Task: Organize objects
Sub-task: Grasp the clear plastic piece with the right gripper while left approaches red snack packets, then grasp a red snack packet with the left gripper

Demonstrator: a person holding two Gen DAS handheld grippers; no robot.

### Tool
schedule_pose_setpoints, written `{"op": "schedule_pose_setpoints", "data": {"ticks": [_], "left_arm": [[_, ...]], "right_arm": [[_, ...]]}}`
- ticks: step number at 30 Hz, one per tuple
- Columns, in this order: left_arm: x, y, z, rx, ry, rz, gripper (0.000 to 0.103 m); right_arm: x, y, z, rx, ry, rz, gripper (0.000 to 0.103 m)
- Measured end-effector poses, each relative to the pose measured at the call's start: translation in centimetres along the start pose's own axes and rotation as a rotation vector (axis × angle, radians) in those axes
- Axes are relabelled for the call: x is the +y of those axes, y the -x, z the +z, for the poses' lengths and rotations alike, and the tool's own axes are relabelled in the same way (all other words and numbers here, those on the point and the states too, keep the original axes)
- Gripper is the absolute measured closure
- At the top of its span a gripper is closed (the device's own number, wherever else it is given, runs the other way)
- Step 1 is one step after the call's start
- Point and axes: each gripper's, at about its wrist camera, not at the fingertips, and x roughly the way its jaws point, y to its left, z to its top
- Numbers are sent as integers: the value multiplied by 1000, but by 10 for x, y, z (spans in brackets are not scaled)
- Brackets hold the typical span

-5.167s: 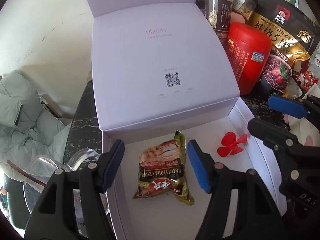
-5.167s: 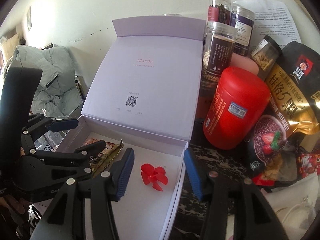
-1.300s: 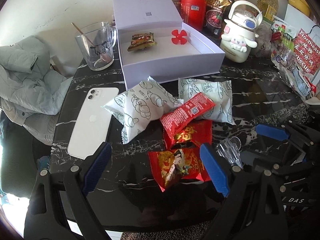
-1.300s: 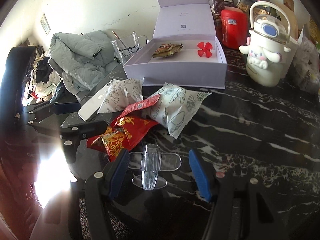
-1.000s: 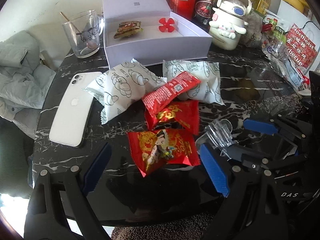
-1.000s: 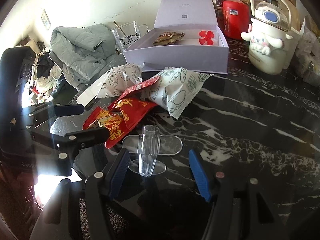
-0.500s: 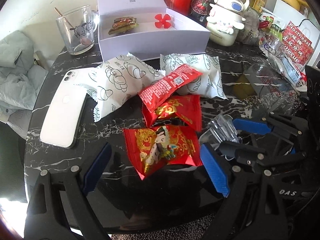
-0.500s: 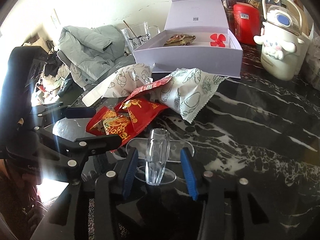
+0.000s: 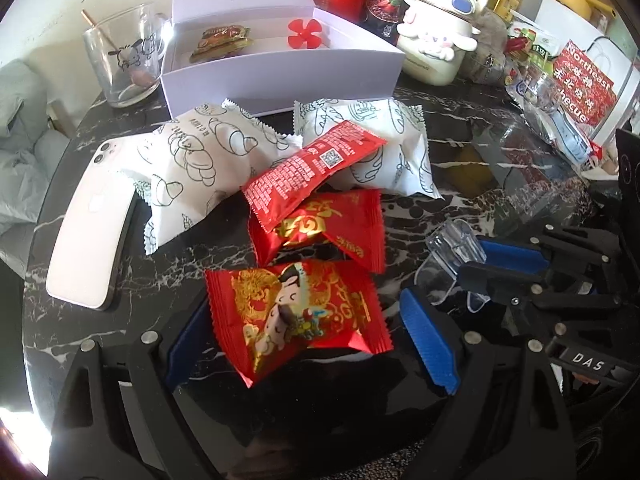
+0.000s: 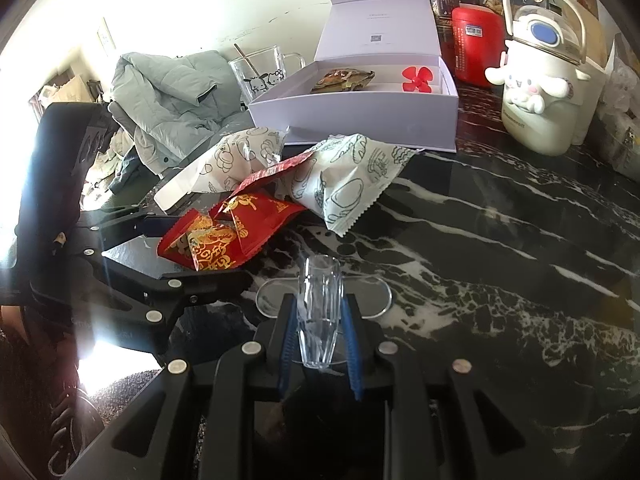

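Nearest the right wrist camera, at 6 o'clock, the right claw (image 10: 319,334) is closed, its 2 blue pads pinching a clear plastic piece (image 10: 320,300) standing on the dark marbled surface (image 10: 500,248). At 6 o'clock in the left wrist view, the left claw (image 9: 308,344) gapes wide around a red packet (image 9: 296,312) without pressing it. Beyond lie 2 more red packets (image 9: 316,172) and 2 white packets (image 9: 200,168), a phone (image 9: 92,220) at 9 o'clock. Farthest, at 12 o'clock, the open box (image 9: 280,72) holds a snack (image 9: 220,40) and red flower (image 9: 304,34).
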Motion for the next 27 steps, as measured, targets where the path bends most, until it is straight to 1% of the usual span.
{"op": "schedule_pose_setpoints", "data": {"ticks": [3, 5, 7, 8, 10, 13, 14, 15, 16, 18, 19, 20, 23, 27], "left_arm": [[-3, -1, -1, 0, -34, 15, 13], [-3, -1, -2, -11, -44, 22, 13], [-4, -2, -3, -29, -63, 46, 13], [-5, -3, -4, -33, -77, 61, 14], [-5, -2, -5, -42, -80, 58, 16], [-2, 0, -4, -54, -78, 60, 25], [-2, 0, -4, -56, -76, 60, 29], [-2, 1, -4, -62, -77, 59, 36], [-2, 2, -4, -64, -79, 58, 39], [-2, 3, -4, -69, -80, 57, 48], [-2, 4, -4, -73, -79, 58, 57], [-1, 5, -5, -74, -77, 58, 64], [-1, 6, -5, -70, -78, 56, 70], [0, 9, -6, -69, -81, 49, 74]], "right_arm": [[2, -1, 0, 0, 19, -10, 80], [3, -2, 0, -3, 27, -3, 71], [4, -2, -1, -10, 31, 4, 67], [5, -2, -1, -14, 34, 2, 66], [5, -2, -1, -21, 34, -1, 66], [4, -2, -2, -33, 26, -1, 66], [4, -2, -2, -36, 26, -10, 72], [4, -2, -2, -37, 29, -27, 77], [4, -2, -2, -38, 30, -25, 81], [3, -2, -2, -37, 27, -20, 81], [3, -2, -2, -36, 29, -21, 81], [4, -2, -2, -35, 32, -20, 81], [4, -1, -2, -34, 29, -12, 81], [5, 0, -2, -33, 28, -1, 81]]}}
